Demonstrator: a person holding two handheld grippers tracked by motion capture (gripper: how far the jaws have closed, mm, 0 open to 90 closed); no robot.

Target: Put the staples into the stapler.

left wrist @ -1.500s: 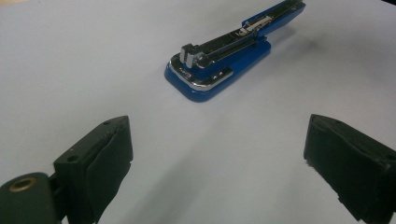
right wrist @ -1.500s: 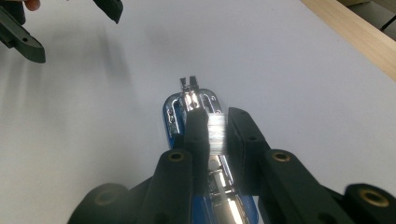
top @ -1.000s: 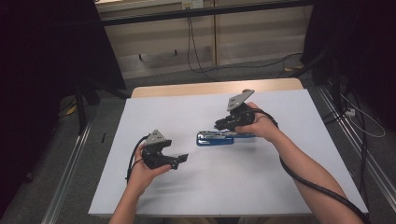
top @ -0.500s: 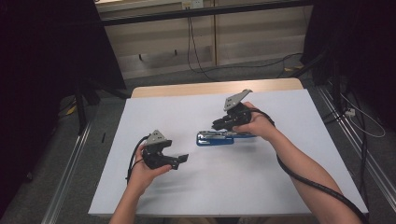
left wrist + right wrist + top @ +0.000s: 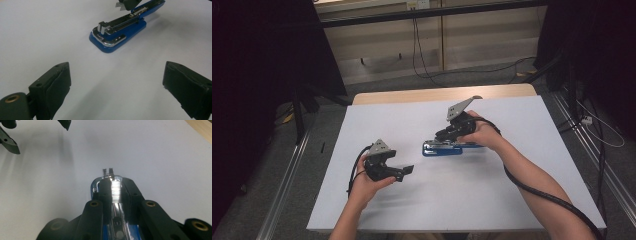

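Over the blue stapler (image 5: 442,148), right gripper (image 5: 447,135) tilts down, fingers apparently clamping it; left gripper (image 5: 408,171) gapes level.

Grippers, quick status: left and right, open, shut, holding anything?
Left gripper: jaws wide open, nothing between them, short of the blue stapler.
Right gripper: jaws shut on the stapler's metal magazine; the stapler lies on the white table.

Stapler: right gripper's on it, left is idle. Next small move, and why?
Probably bring the left gripper in to pin the blue base. The right gripper is closed on the metal staple rail of the stapler, whose blue lid is swung back open, while the left jaws stand wide open, short of the stapler's front end, holding nothing.
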